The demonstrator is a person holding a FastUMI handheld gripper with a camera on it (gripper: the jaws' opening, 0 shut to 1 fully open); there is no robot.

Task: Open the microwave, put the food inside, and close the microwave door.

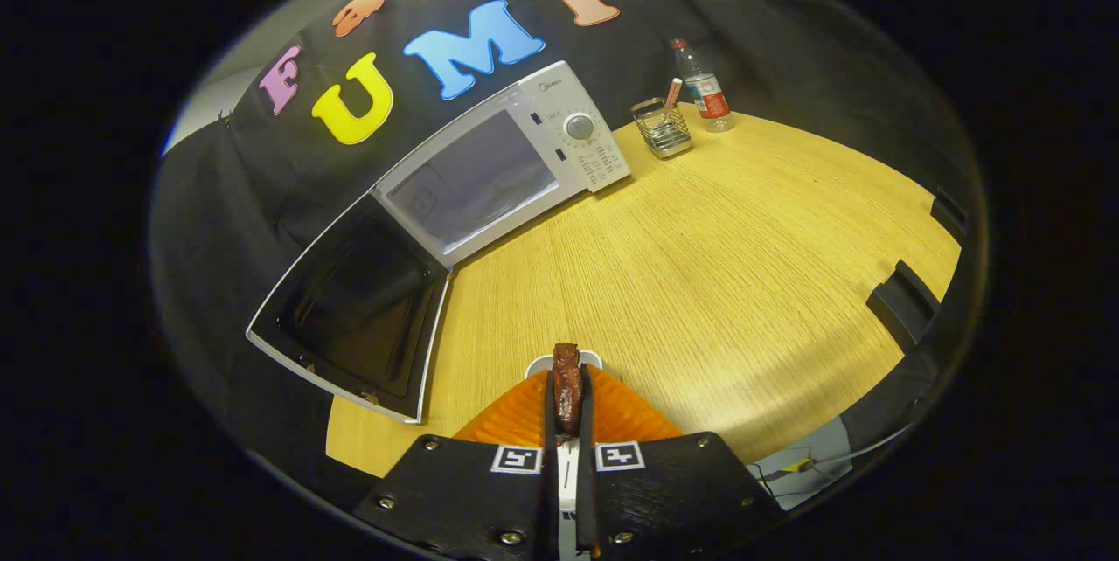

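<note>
Between the fingers of the tool sat the food, a dark brown piece clamped from both sides, the fingers drawn close together on it. Under it lay an orange plate with a white object at its far edge, both on the wooden surface. Beyond the tool and to its left stood the microwave, its door swung fully open toward the tool's left, the cavity lit and apparently bare. Farther off, beyond and right of the microwave, were a wire holder and a bottle.

The step in hand looked like carrying the food to the cavity. Doing it well would mean lifting clear of the plate first, holding the squeeze steady, swinging left past the door's edge, and entering low and level before letting go.
</note>
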